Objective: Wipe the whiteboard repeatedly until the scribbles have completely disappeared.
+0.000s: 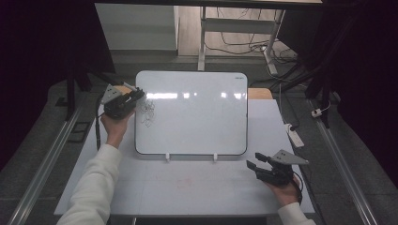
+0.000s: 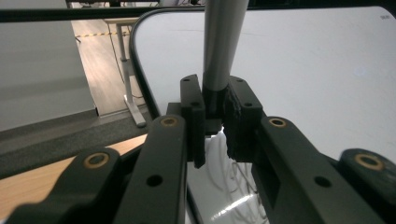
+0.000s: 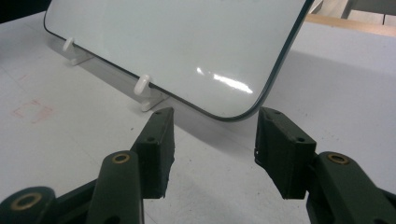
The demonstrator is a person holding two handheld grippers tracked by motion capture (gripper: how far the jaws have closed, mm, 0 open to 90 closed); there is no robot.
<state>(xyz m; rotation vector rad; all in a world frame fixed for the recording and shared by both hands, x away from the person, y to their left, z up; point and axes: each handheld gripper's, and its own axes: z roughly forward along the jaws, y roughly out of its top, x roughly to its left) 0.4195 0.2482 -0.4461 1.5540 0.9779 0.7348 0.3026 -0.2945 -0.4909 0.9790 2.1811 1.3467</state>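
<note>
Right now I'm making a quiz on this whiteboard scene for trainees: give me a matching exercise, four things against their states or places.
Things:
1. left hand-held gripper
2. right hand-held gripper
3. whiteboard
4. scribbles

States or places:
A. open, holding nothing
B. propped on two white clips
C. on the board's left part
D. shut on a grey marker

Pairs: 1-D, 2-A, 3-B, 4-C

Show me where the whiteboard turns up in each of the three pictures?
High view: the whiteboard stands at table centre, propped on two white clips.
Left gripper view: it spreads across the right and upper part, behind the tongs holding a grey marker.
Right gripper view: its lower corner fills the top.
Shared landmark: the board's dark rounded edge.
</note>
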